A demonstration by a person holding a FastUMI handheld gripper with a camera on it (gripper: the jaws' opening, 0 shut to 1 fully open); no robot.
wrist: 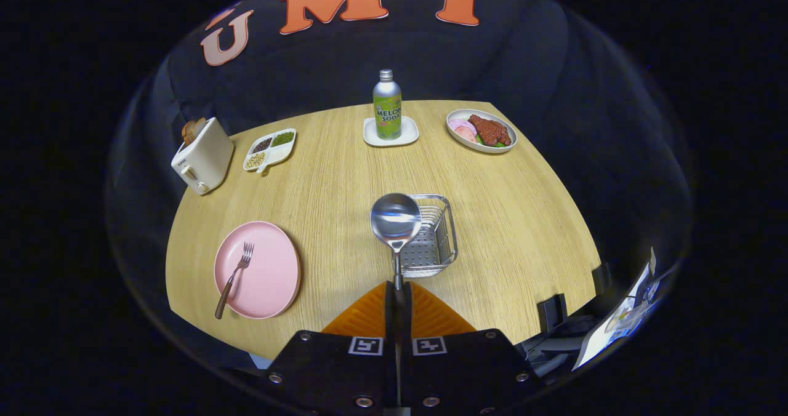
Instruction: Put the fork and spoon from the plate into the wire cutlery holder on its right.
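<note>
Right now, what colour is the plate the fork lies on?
Pink, plain with no pattern: the plate under the fork shows best in the gripper view.

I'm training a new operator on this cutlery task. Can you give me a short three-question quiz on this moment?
1. True or false: the claw is shut on the spoon.
2. What lies on the pink plate? A) fork B) knife C) nothing
3. Fill in: the spoon's bowl is held up in front of the wire cutlery ______.

Key: 1 true: both fingers press its handle. 2 A: the fork is on it, its handle end over the rim. 3 holder.
</note>
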